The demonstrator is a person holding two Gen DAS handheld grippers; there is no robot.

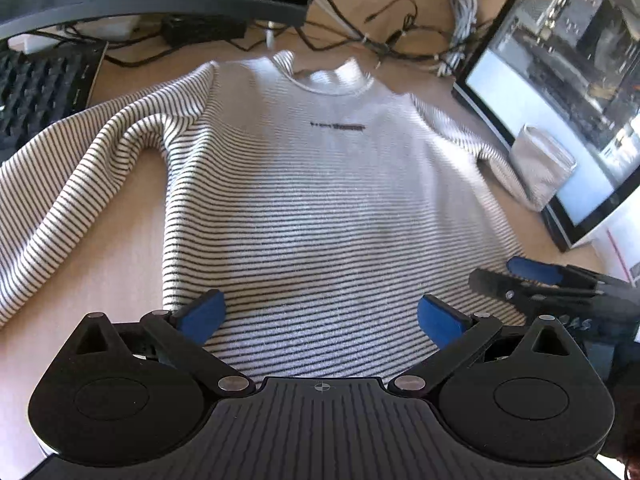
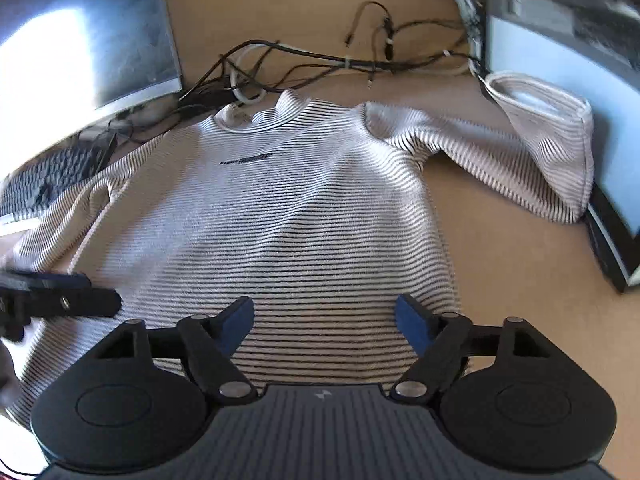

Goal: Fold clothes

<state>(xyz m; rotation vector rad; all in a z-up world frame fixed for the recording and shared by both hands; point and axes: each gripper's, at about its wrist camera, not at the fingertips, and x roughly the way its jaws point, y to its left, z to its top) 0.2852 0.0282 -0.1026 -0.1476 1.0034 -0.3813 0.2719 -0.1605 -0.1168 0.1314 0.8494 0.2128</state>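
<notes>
The left gripper point(image 1: 320, 318) hangs over the bottom hem of the striped shirt point(image 1: 320, 200), its blue pads point(image 1: 202, 316) spread wide apart with nothing pinched between them; only striped cloth lies below the gap. The right gripper point(image 2: 325, 322) sits in the same pose over the hem a little further along, jaws apart and empty, its blue pads point(image 2: 412, 322) clear of the fabric as far as the view shows. Each gripper shows at the edge of the other's camera (the right one as dark fingers with a blue pad at the shirt's lower right corner, the left one as a blurred dark bar over the lower left side).

The shirt lies face up and spread flat on the tan desk point(image 2: 500, 280), collar point(image 1: 332, 80) away from the grippers, a small dark print point(image 1: 338, 126) across the chest. Its one sleeve point(image 1: 68, 184) spreads out across the desk toward a black keyboard point(image 1: 36, 92). The other sleeve point(image 2: 520, 152) runs out the opposite way, and its cuff end leans up against the screen of a monitor point(image 2: 616, 128) standing at that side. Past the collar a tangle of dark and white cables point(image 2: 320, 60) runs over the desk, and a second monitor point(image 2: 80, 28) stands at the far left, washed out by glare.
</notes>
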